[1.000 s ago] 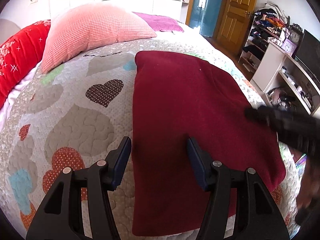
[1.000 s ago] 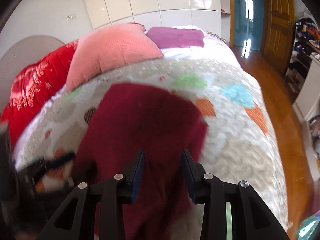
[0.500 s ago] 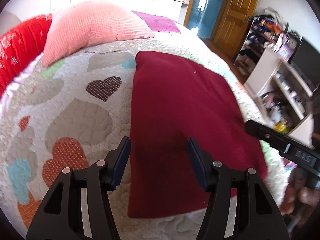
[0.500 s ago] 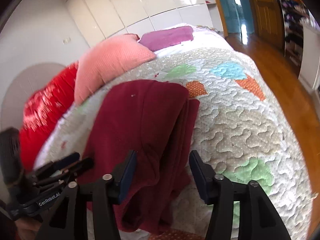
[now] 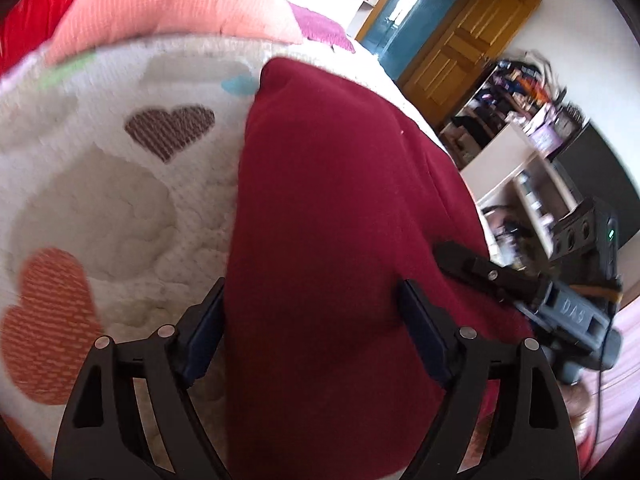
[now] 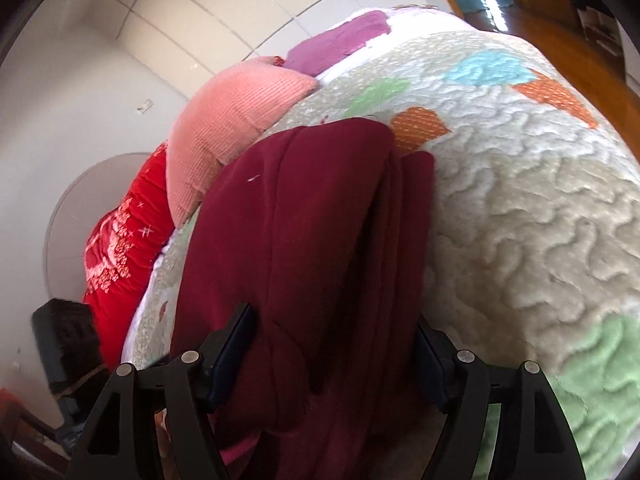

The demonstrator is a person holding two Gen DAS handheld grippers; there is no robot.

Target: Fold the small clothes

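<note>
Maroon garment (image 5: 340, 220) lengthwise toward pillows (image 5: 172, 4), between wide-spread jaws of both hand-held grippers, ungripped.

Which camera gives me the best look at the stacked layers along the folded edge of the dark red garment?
The right wrist view. There the dark red garment shows its layered edge as parallel folds beside the quilt. The left wrist view shows mostly the garment's smooth top, with that edge hidden.
</note>
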